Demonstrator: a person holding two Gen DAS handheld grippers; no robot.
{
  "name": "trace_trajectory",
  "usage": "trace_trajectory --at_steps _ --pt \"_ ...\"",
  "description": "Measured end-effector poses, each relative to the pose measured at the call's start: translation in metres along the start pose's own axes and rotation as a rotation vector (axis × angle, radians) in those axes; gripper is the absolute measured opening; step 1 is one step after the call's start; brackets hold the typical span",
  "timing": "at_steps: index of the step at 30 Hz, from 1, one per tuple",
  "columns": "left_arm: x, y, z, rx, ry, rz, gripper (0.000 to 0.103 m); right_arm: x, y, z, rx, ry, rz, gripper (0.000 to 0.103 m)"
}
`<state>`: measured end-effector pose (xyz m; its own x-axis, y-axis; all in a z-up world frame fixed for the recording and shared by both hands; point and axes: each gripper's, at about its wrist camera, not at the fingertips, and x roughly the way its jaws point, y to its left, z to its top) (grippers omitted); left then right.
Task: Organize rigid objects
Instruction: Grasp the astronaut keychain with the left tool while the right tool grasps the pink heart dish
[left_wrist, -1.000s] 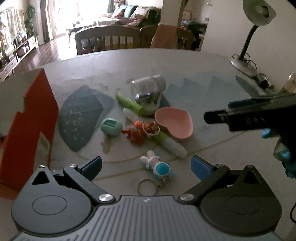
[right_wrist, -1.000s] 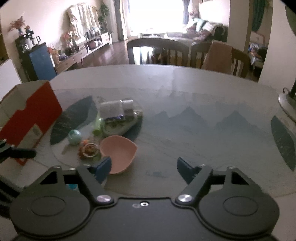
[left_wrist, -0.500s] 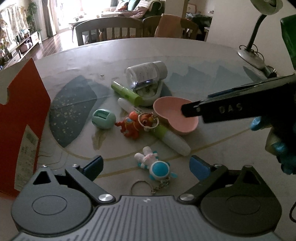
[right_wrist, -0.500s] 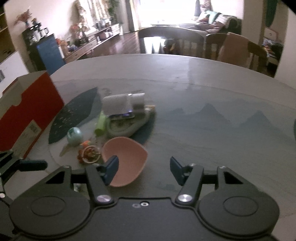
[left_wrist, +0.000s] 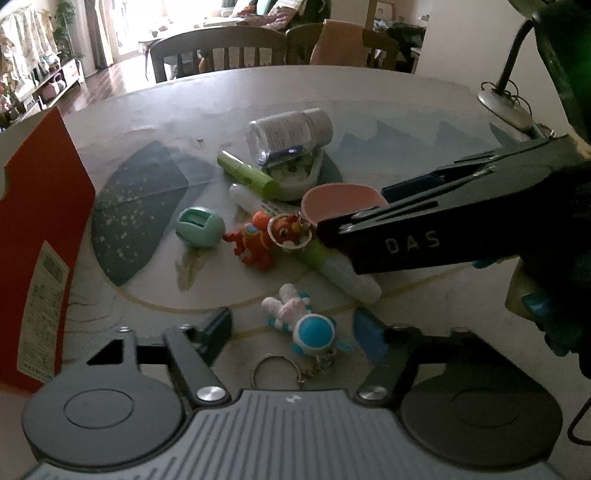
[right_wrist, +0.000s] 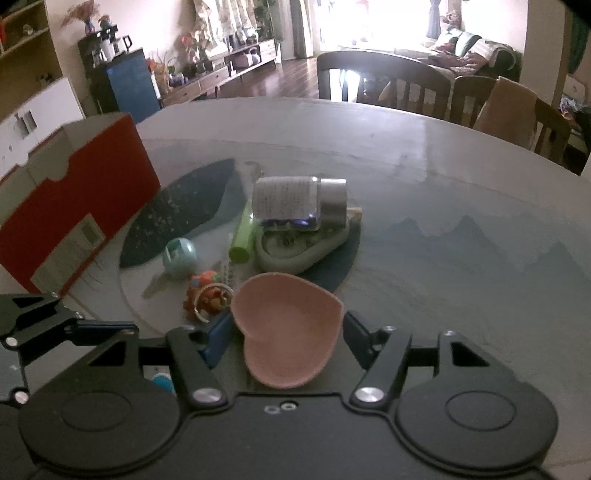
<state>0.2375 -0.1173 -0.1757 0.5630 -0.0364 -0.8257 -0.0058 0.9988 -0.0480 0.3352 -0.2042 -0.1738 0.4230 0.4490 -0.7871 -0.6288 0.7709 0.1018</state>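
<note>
A rabbit-astronaut keychain (left_wrist: 314, 330) with a blue helmet lies on the table between the fingers of my left gripper (left_wrist: 291, 328). Its jaws are closing, and a gap still shows on both sides. The pink heart-shaped dish (right_wrist: 288, 325) rests on the table between the fingers of my right gripper (right_wrist: 286, 328). Those jaws are opening and stand close to the dish's edges. In the left wrist view the right gripper (left_wrist: 352, 210) reaches in from the right over the pink dish (left_wrist: 340, 199). An orange fish toy (left_wrist: 255, 240) lies just left of the dish.
A clear labelled jar (right_wrist: 295, 201) lies on a pale dish (right_wrist: 295, 254). Nearby are a green tube (left_wrist: 247, 175), a white and green tube (left_wrist: 332, 266) and a teal egg-shaped case (left_wrist: 199, 225). A red box (left_wrist: 40, 206) stands at the left, a desk lamp (left_wrist: 506, 103) at the right and chairs beyond the table.
My left jaws have narrowed around the keychain and come lower. My right gripper has slid left, so the pink dish now lies between its fingers.
</note>
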Motion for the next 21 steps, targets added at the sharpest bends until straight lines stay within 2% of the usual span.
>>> trace_trajectory --at_steps 3,6,9,13,15,16,17,21 --pt "0.001 0.0 -0.001 -0.001 0.001 -0.002 0.067 0.001 0.0 -0.001 -0.013 -0.008 0.003 0.065" --pt "0.0 -0.002 -0.001 0.006 -0.005 0.001 0.059 0.001 -0.002 0.0 -0.012 -0.01 0.002 0.064" --pt "0.0 -0.003 -0.001 0.014 -0.008 0.0 0.055 0.001 -0.004 -0.002 -0.004 -0.016 0.008 0.063" --pt "-0.001 -0.005 -0.001 0.021 -0.008 -0.009 0.042 -0.002 -0.007 -0.004 0.007 -0.025 0.017 0.06" --pt "-0.001 -0.007 0.0 0.025 0.001 -0.006 0.038 -0.006 -0.009 -0.005 0.017 -0.034 0.022 0.052" --pt "-0.001 -0.007 0.0 0.025 0.005 -0.006 0.038 -0.007 -0.009 -0.006 0.02 -0.035 0.012 0.043" --pt "-0.002 -0.006 0.0 0.024 0.008 -0.008 0.038 -0.007 -0.01 -0.006 0.021 -0.024 -0.001 0.029" --pt "-0.001 -0.005 0.002 0.014 0.022 -0.006 0.038 -0.006 -0.016 -0.012 0.039 -0.001 -0.009 0.028"
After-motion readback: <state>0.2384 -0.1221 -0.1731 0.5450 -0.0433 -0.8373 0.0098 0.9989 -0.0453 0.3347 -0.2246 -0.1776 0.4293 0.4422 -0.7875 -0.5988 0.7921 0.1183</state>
